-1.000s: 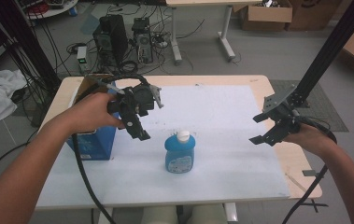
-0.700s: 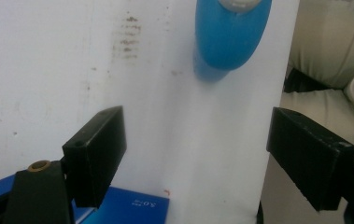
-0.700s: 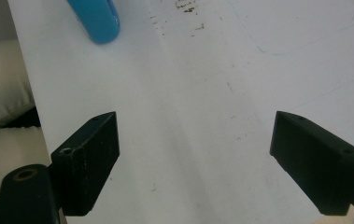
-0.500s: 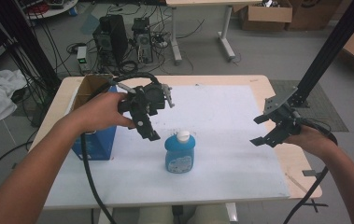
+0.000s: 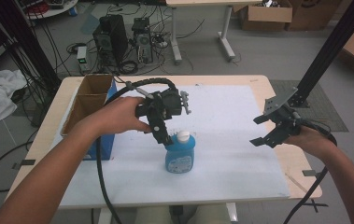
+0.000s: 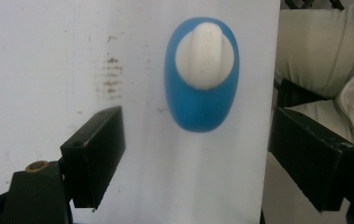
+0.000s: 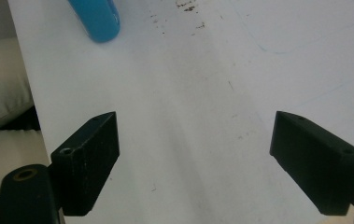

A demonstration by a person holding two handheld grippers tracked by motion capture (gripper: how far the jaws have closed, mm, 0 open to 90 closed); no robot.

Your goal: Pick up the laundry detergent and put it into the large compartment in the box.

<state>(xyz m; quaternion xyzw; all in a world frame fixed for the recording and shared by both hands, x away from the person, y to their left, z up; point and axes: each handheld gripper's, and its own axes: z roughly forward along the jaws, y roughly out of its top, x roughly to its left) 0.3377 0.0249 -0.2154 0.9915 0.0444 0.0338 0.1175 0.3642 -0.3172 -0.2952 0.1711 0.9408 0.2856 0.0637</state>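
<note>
- The left hand-held gripper (image 5: 164, 135) pointed steeply down, jaws spread wide, just above the blue bottle (image 5: 179, 154).
- The bottle stood upright on the white bench (image 5: 230, 154), its white cap (image 6: 204, 55) between and beyond the jaws.
- The right hand-held gripper (image 5: 262, 130) hovered well apart, jaws also wide.

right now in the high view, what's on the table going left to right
cardboard box → left tool → blue bottle → right tool
</note>
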